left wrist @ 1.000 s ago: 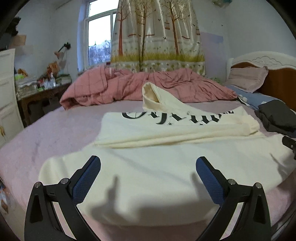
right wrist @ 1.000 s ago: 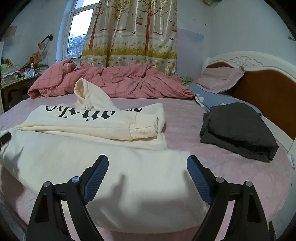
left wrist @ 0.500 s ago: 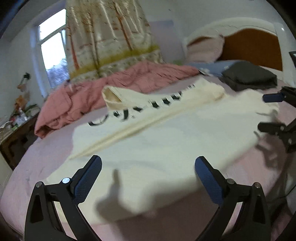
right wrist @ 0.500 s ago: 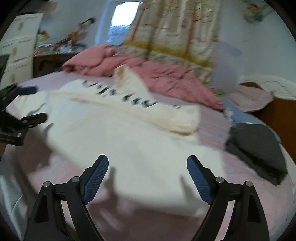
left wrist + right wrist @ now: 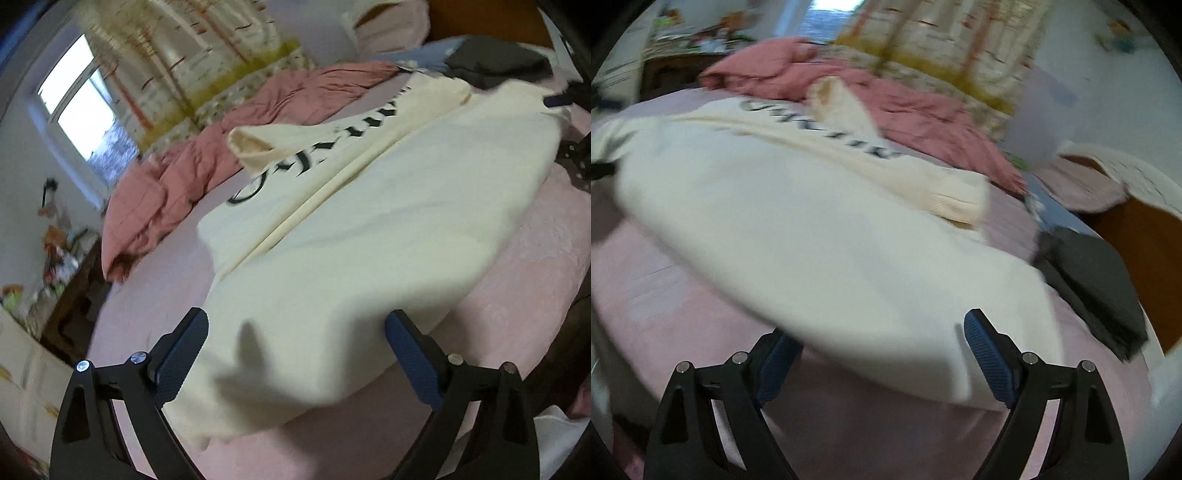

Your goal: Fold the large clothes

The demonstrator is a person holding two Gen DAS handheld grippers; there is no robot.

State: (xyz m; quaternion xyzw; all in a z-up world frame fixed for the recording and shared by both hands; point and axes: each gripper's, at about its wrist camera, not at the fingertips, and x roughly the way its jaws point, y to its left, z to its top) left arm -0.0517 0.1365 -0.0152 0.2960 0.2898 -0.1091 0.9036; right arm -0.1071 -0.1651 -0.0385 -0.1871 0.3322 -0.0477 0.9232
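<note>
Left wrist view: the left hand-held gripper (image 5: pixel 295 354) stands with its jaws wide apart and nothing clamped; both blue pads (image 5: pixel 183 354) sit at the near hem of the cream sweatshirt (image 5: pixel 369 229), the cloth lying between them, unpressed. The sweatshirt lies spread on the pink bed (image 5: pixel 517 295), partly folded, with black lettering (image 5: pixel 306 162) showing toward 11 o'clock and a raised cream fold (image 5: pixel 266 144) above it. A rumpled pink quilt (image 5: pixel 221 155) lies beyond, toward 10 o'clock. A folded dark garment (image 5: pixel 498 62) rests at 1 o'clock, near the headboard end. The right hand-held gripper (image 5: pixel 569 122) shows in part at 2 o'clock, at the sweatshirt's far edge. A window (image 5: pixel 85 110) and patterned curtain (image 5: pixel 207 62) stand at 11 o'clock. The frame is tilted and blurred.

Right wrist view: the right hand-held gripper (image 5: pixel 882 365) is likewise spread wide, gripping nothing. Its pads straddle the sweatshirt's (image 5: pixel 812 240) near corner; the left pad (image 5: pixel 779 365) lies partly under the hem. A ribbed cuff (image 5: pixel 956 199) lies folded across the garment at 1 o'clock. The dark garment (image 5: pixel 1097 280) lies at 3 o'clock, just beside the sweatshirt. Pink quilt (image 5: pixel 905 107) at 12 o'clock. The wooden headboard (image 5: pixel 1137 236) is at 2 o'clock.
</note>
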